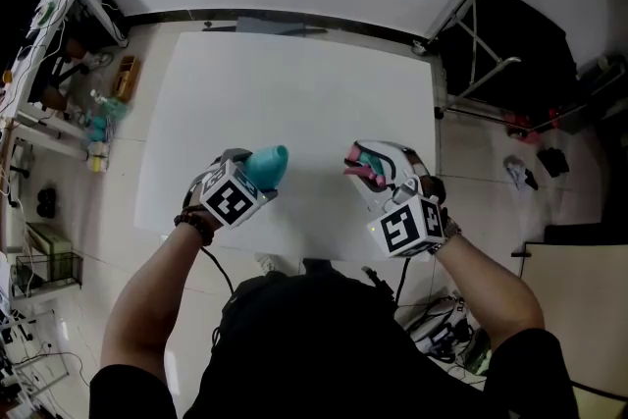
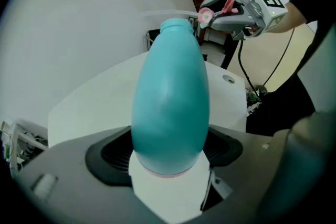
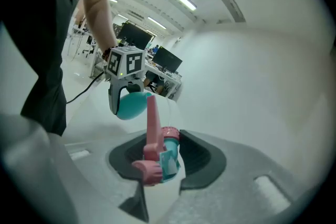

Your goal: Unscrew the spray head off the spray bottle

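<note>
Judging from how things lie, the spray head is already off the spray bottle, and both are held in the air above the white table, apart from each other. The bottle is pinched at its wide lower part by the left gripper, whose jaws are spread far around it. The head is clamped by the right gripper, whose jaws are closed on its teal and pink body.

Two problems can be expected. The neck is now uncovered, so if any liquid is inside, it could be spilled on the table when the bottle is tipped further. The bottle is also smooth and rounded, so it could be squeezed forward out of the jaws if the grip is tightened or shaken.

The long axis of the bottle is laid along the jaws of the left gripper: the base is kept at the gripper and the open neck is pointed away from it, toward the right gripper, and it seems to be tilted somewhat downward.
</note>
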The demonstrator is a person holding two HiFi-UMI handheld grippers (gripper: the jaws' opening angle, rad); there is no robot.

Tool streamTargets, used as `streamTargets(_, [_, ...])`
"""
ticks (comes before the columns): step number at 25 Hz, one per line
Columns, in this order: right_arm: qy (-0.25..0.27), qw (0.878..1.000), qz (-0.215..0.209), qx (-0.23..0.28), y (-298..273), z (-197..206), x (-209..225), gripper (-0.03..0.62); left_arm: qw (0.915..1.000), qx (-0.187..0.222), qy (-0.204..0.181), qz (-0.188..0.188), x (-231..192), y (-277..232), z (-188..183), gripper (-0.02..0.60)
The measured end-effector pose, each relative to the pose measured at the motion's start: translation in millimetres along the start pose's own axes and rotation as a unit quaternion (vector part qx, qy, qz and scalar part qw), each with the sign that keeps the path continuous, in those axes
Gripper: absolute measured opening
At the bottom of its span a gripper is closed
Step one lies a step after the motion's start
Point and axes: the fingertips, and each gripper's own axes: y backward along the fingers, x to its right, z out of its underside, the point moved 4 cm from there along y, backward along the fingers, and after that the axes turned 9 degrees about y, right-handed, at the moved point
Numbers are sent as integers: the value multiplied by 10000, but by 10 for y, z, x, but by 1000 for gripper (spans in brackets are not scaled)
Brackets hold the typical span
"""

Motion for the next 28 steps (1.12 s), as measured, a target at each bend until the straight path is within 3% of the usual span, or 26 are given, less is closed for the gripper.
streamTargets(7, [-1577, 9869, -292, -148, -312, 231, -120, 121, 9989, 345, 304, -92, -14, -101, -137, 428])
streamTargets(15, [-3025, 9513, -460, -375, -567, 470, -240, 121, 9975, 546, 428, -160, 11, -253, -220, 426])
streamTargets(28, [-4341, 8933, -877, -771, -931, 740, -548, 121, 9936, 906, 595, -307, -16, -489, -328, 428])
